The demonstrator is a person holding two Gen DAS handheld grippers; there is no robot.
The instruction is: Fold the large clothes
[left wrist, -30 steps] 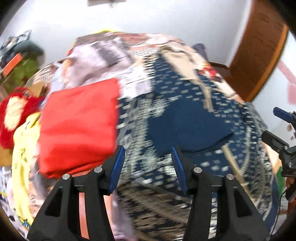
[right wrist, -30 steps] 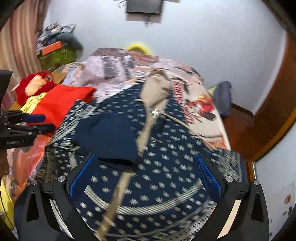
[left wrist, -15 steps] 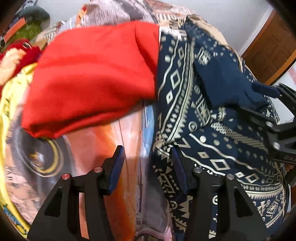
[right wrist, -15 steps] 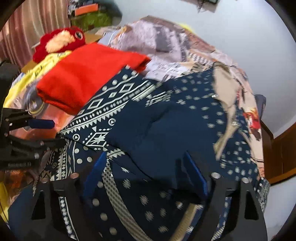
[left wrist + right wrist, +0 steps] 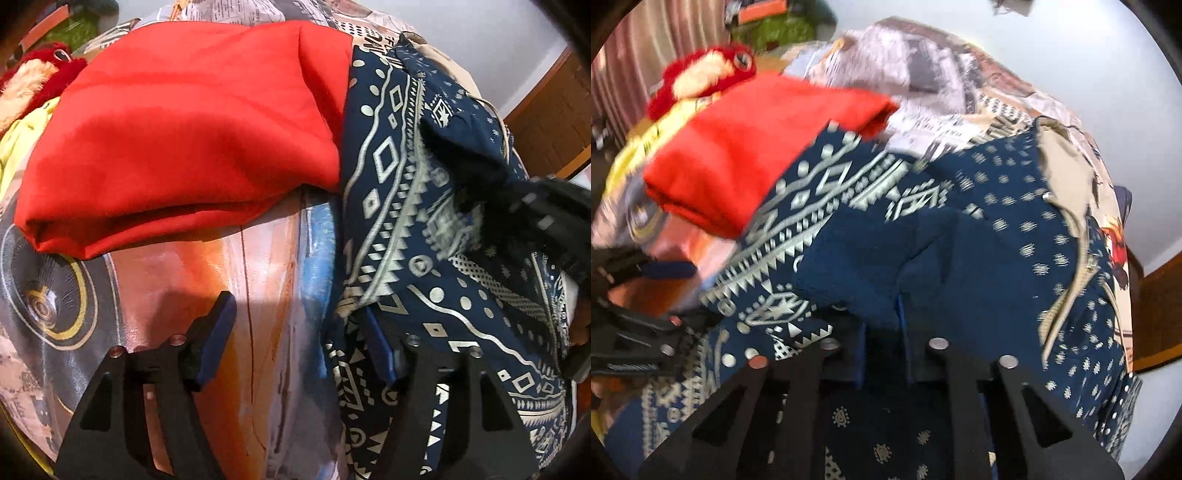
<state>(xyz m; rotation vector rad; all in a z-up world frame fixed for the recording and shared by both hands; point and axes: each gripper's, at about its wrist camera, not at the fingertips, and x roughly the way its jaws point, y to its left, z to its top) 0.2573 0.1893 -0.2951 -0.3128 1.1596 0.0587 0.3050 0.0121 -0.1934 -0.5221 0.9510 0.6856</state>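
A large navy cloth with a white geometric print lies spread on the bed. A plain navy piece lies on top of it. My left gripper is open at the cloth's left edge; its right finger is under the hem, its left finger over the bedsheet. My right gripper is shut on the plain navy piece at its near edge. The right gripper also shows in the left wrist view, blurred.
A folded red garment lies left of the cloth, touching its edge. A red plush toy and yellow fabric sit beyond it. A beige garment lies on the cloth's far side. A wooden door stands right.
Both grippers moved down and forward to the bed. The right gripper's jaws closed on the plain navy piece. The left gripper reached the patterned cloth's edge and stays open.
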